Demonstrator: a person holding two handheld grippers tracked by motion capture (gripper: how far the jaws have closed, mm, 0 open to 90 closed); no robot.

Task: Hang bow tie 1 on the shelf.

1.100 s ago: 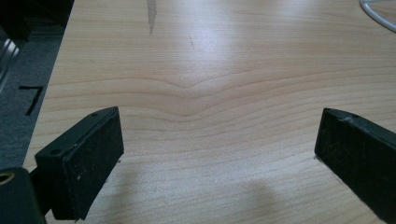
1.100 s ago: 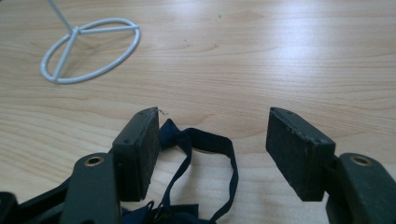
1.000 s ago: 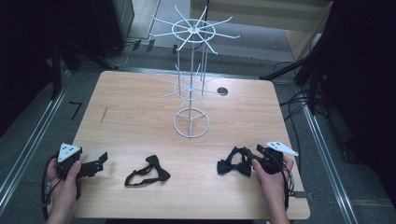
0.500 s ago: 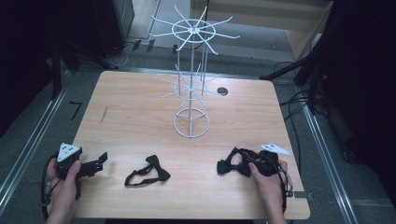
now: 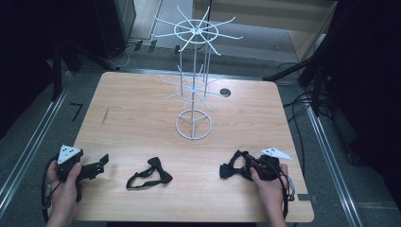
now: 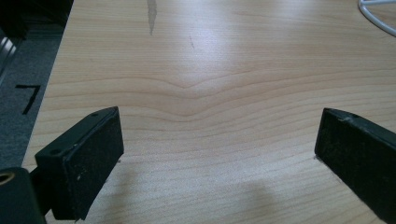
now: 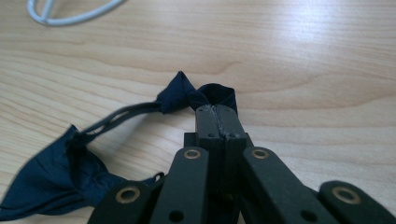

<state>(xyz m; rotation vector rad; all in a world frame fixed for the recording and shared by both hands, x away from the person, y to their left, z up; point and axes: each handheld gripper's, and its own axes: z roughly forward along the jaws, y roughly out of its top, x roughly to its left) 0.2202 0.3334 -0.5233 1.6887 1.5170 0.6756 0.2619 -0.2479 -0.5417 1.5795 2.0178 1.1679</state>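
From the high view, a wooden table [image 5: 142,118] carries a white wire rack [image 5: 194,90] standing toward twelve o'clock of its middle. The right gripper [image 5: 246,166] lies at about four o'clock from the rack's ring base, held in the person's right hand [image 5: 270,182], with its tip buried in a dark bow tie [image 5: 232,168] that rests on the tabletop. A second bow tie [image 5: 150,173] lies flat at about seven o'clock from the rack, well apart from both tools. The left gripper [image 5: 97,165] sits near the table's eight o'clock corner, gripped by the left hand [image 5: 66,182], its tip pointing toward three o'clock.

In the left gripper view, the two black jaws stand spread wide at the lower corners, with bare wood grain between them and nothing touched. A curve of the rack's white ring [image 6: 378,16] shows at one o'clock.

In the right gripper view, the jaws have just been closing and now stand pressed together, pinching a fold of the navy bow tie [image 7: 196,95] at their tip. Its strap runs off toward nine o'clock, and the rest of the cloth bunches at seven o'clock on the table. A loop of the rack's ring [image 7: 70,14] shows at eleven o'clock.
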